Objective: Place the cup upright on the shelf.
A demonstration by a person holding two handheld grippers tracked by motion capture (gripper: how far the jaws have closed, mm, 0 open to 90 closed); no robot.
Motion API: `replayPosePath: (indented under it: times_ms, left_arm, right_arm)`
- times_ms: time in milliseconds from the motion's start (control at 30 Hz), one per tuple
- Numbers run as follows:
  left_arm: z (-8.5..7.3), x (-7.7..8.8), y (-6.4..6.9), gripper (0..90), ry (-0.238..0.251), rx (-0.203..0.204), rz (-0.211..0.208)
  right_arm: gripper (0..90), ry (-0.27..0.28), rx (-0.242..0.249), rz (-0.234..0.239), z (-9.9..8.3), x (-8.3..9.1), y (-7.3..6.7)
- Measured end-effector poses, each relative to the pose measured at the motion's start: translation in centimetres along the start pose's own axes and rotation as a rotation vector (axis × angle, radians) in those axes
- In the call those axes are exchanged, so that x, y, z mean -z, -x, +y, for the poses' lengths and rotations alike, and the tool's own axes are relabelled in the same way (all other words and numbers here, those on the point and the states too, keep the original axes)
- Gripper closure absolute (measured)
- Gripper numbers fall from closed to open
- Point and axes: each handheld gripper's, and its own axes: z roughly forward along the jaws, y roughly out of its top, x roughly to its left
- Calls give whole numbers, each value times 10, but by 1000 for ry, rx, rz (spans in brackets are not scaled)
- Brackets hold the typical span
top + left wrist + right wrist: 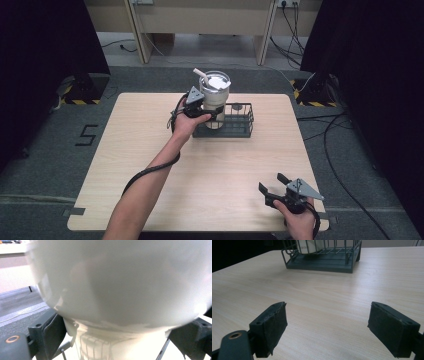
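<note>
A pale metal tumbler (215, 95) with a lid and a straw (201, 75) stands upright at the left end of a dark wire basket (240, 127) at the table's far middle. My left gripper (212, 113) reaches it from the left. In the left gripper view the tumbler (120, 285) sits very close, and the jaws stand wide on either side of its narrower base; whether the pads touch it is unclear. My right gripper (271, 182) rests near the table's front right edge, open, with bare wood between its fingers (274, 325).
The light wooden table (150, 165) is bare apart from the basket (324, 263). The basket's right half holds nothing. Cables trail from both grippers. Dark curtains flank the table, and a desk's legs stand behind it.
</note>
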Motion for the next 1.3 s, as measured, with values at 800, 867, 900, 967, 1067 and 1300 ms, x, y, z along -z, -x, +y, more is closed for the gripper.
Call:
replayPosePath:
  times_ms: [800, 867, 900, 967, 1067, 1300]
  left_arm:
    - [-2, 35, -4, 142, -4, -24, -37]
    - [-2, 39, -5, 143, 0, -18, -39]
    - [-2, 41, -5, 143, 3, -16, -39]
    - [-3, 45, -5, 143, 4, -21, -38]
    - [-3, 52, -5, 143, 4, -32, -40]
    - [-2, 63, -4, 143, 11, -41, -32]
  right_arm:
    - [158, -6, 4, -2, 0, -1, 0]
    - [158, -6, 4, -3, 0, -1, 0]
    - [158, -7, 4, -3, 0, -1, 0]
    - [158, -6, 5, -4, 0, -1, 0]
    - [158, -6, 5, -5, 0, -1, 0]
    - [158, -7, 6, -6, 0, -1, 0]
